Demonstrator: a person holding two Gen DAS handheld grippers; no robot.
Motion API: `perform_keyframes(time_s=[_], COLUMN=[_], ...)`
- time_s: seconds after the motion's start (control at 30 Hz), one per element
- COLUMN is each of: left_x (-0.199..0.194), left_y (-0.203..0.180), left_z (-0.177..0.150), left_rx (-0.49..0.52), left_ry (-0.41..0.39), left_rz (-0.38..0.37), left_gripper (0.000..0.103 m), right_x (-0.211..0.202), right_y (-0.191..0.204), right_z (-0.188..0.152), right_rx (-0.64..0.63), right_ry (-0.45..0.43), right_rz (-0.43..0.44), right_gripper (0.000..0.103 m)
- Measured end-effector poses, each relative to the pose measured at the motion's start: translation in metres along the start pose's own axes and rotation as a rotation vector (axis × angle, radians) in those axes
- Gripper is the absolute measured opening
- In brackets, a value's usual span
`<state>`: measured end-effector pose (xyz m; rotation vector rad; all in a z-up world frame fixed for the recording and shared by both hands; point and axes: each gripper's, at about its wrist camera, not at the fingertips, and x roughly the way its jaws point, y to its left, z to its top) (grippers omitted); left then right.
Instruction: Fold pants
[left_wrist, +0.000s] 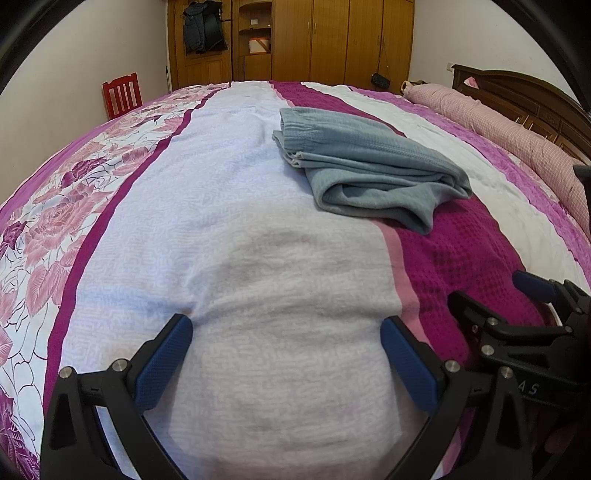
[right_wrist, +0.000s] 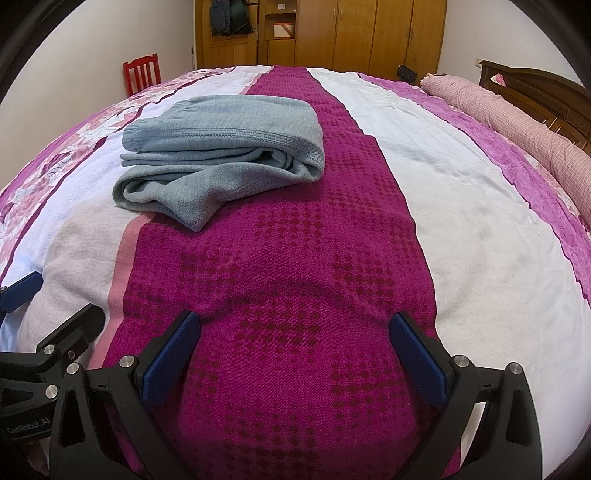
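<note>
On the striped bedspread (right_wrist: 461, 206), one folded pair of grey pants (right_wrist: 221, 147) is seen well ahead of two empty grippers, left gripper (left_wrist: 286, 363) and right gripper (right_wrist: 295, 360), jaws spread wide.

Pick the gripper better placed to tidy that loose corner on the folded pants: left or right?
Right, probably. The right gripper has the pants' loose corner nearer its centreline; from the left gripper it lies off toward the right. Both are open and empty.
</note>
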<state>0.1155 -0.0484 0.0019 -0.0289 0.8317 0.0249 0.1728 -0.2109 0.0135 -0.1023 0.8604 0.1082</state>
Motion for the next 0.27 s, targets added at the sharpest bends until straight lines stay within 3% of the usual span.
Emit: perform_keyframes(time_s=[0.27], left_x=[-0.0002], left_y=[-0.0002], left_z=[0.0000], left_rx=[0.002], left_ry=[-0.001], left_rz=[0.001], left_gripper=[0.103], right_x=[0.0000], right_y=[-0.0002], right_z=[-0.0002], right_rx=[0.000], right_ry=[0.000], right_rz=[0.000], right_gripper=[0.103])
